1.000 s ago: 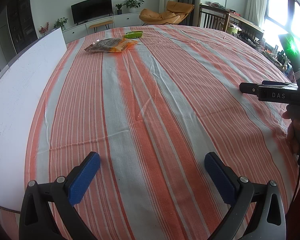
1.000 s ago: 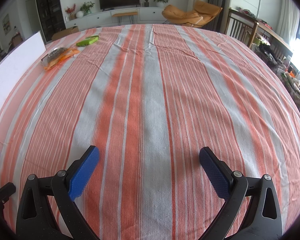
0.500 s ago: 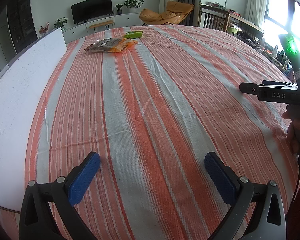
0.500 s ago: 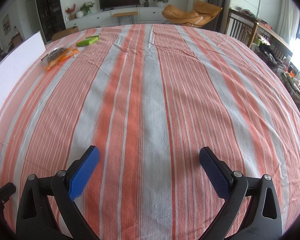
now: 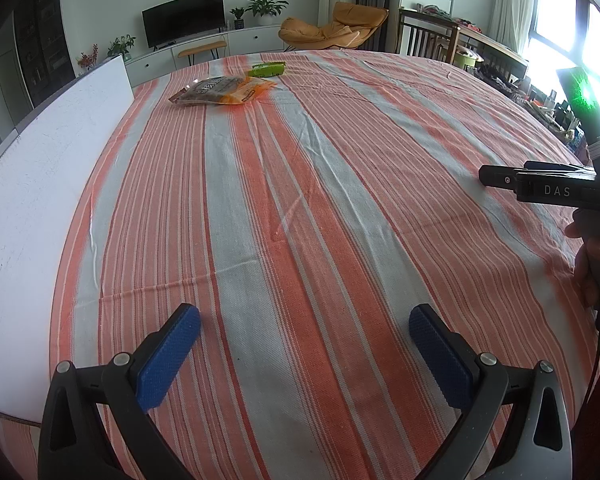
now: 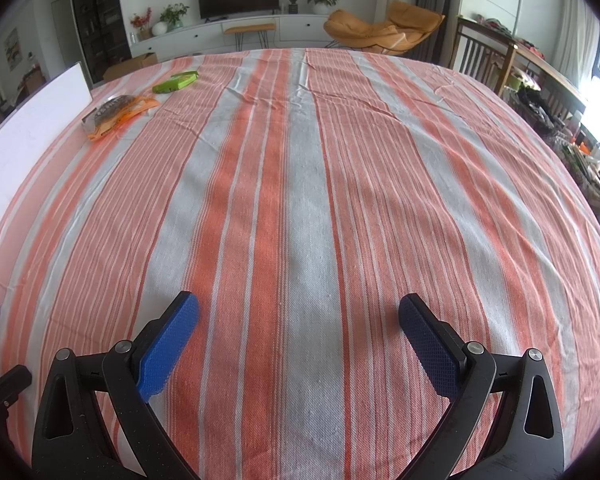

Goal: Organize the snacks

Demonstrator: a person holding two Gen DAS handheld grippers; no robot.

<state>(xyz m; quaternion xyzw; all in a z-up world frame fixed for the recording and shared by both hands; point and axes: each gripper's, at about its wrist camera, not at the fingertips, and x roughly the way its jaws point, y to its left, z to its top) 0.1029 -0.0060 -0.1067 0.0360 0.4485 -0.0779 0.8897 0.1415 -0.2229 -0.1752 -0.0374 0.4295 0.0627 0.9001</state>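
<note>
An orange snack bag (image 5: 224, 91) (image 6: 118, 114) lies flat at the far left of the striped tablecloth (image 5: 320, 200). Just beyond it rests a small green snack pack (image 5: 269, 69) (image 6: 175, 82). My left gripper (image 5: 305, 320) hovers open over the near cloth, far from both snacks, with nothing between its blue pads. My right gripper (image 6: 299, 312) is open too and holds nothing. In the left wrist view the right gripper's black body (image 5: 548, 188) shows at the right edge, held by a hand (image 5: 590, 252).
A white board (image 5: 40, 184) (image 6: 32, 116) lies along the table's left side. Wooden chairs (image 6: 496, 64) and a cluttered side table stand past the right edge. A TV, plants and an orange lounge chair are beyond the far edge.
</note>
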